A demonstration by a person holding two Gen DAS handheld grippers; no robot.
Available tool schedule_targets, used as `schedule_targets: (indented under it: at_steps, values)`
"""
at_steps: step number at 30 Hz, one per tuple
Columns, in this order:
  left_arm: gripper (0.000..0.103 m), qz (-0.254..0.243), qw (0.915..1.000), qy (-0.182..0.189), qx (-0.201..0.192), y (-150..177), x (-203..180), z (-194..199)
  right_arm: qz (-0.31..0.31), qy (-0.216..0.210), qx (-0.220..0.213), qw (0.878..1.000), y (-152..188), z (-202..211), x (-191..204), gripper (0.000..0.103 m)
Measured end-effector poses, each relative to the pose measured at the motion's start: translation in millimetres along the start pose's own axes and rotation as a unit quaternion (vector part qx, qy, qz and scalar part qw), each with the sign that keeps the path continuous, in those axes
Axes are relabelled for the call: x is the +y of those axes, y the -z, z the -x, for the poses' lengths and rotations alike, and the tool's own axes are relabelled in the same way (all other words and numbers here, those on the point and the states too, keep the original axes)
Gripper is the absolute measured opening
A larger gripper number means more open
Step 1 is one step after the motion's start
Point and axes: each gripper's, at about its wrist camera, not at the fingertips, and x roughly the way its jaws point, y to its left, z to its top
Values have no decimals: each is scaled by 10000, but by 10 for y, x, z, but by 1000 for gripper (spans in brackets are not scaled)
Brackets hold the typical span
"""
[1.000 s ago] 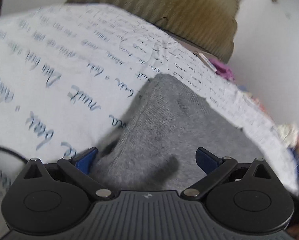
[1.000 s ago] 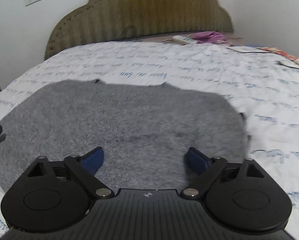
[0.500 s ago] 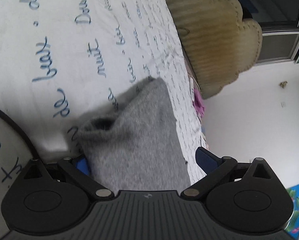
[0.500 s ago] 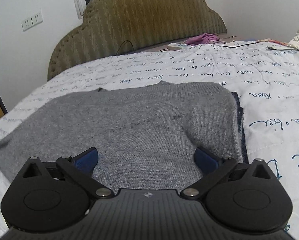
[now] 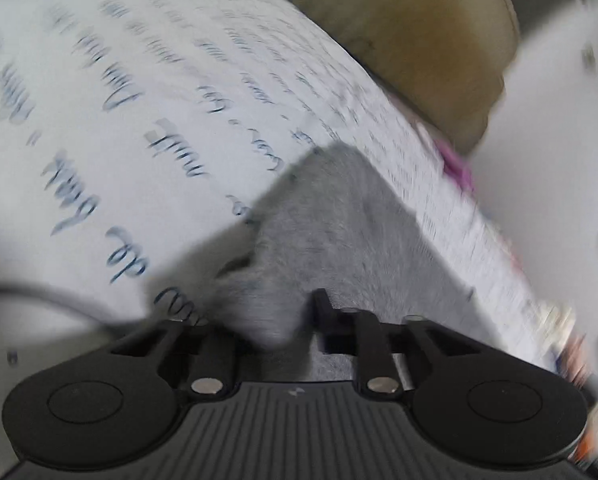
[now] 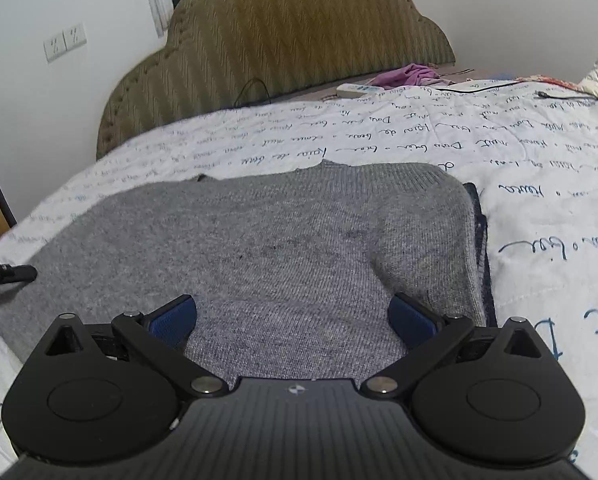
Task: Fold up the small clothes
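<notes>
A grey knit sweater (image 6: pixel 299 248) lies spread flat on the bed, its neckline toward the headboard. In the blurred left wrist view, my left gripper (image 5: pixel 271 316) has its jaws closing on a bunched corner of the grey sweater (image 5: pixel 339 232), with fabric pinched between them. That gripper's dark fingertips (image 6: pixel 17 273) show at the sweater's left edge in the right wrist view. My right gripper (image 6: pixel 293 316) stands open low over the sweater's near hem. Fabric lies between its blue pads (image 6: pixel 413 318), which do not press on it.
A dark blue garment (image 6: pixel 479 232) peeks out under the sweater's right edge. The white sheet (image 6: pixel 379 140) with blue script covers the bed up to an olive headboard (image 6: pixel 279 40). A purple cloth (image 6: pixel 411 74), a white remote (image 6: pixel 355 89) and a cable (image 6: pixel 559 96) lie at the far right.
The left gripper's jaws have come together on the sweater's corner, and its view has swung round. The right gripper has settled lower and closer to the near hem, jaws a little wider.
</notes>
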Motion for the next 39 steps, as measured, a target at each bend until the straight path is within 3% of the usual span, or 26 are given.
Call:
schedule_targets:
  at_steps: [4, 7, 11, 13, 15, 17, 19, 20, 22, 26, 29, 31, 36, 39]
  values:
    - [17, -66, 9998, -172, -117, -2, -79, -6, -157, -108, -228, 9996, -307, 85, 144, 93]
    - [17, 187, 9996, 0, -215, 9, -62, 57, 344, -228, -346, 9985, -688, 61, 478, 89]
    - [17, 617, 9968, 424, -272, -33, 40, 118, 793, -790, 159, 9936, -1132, -175, 980, 81]
    - [17, 898, 9949, 439, -132, -46, 130, 60, 922, -1001, 466, 9896, -1251, -337, 1239, 67]
    - [10, 1054, 9932, 481, -102, -27, 214, 23, 1013, -1212, 657, 9853, -1314, -493, 1464, 60]
    - [8, 769, 9959, 400, -245, 5, 166, 57, 980, -1371, 853, 9820, -1362, -648, 1659, 56]
    - [7, 102, 9985, 243, -476, 56, -8, 124, 972, -1466, 1131, 9779, -1406, -811, 1830, 44]
    - [7, -350, 9974, 96, -628, 95, -130, 157, 996, -1465, 1250, 9762, -1436, -893, 1903, 43]
    - [6, -1277, 9870, -164, -962, 210, -366, 210, 1049, -1357, 1439, 9746, -1501, -1032, 2009, 43]
    - [6, -2619, 9544, -603, -1301, 428, -693, 204, 832, -1278, 1916, 9696, -1679, -1292, 2051, 47]
    - [6, -3072, 9389, -743, -1363, 531, -804, 180, 732, -1414, 2300, 9601, -1770, -1448, 2095, 49]
    - [6, -3346, 9277, -786, -1459, 598, -877, 190, 865, -1416, 2608, 9510, -1780, -1563, 2201, 59]
    - [6, -4033, 8967, -673, -1697, 782, -1111, 201, 1610, -1109, 2988, 9341, -1725, -1766, 2538, 63]
    - [6, -4237, 8874, -598, -1713, 871, -1206, 197, 2127, -859, 3236, 9180, -1654, -1881, 2701, 66]
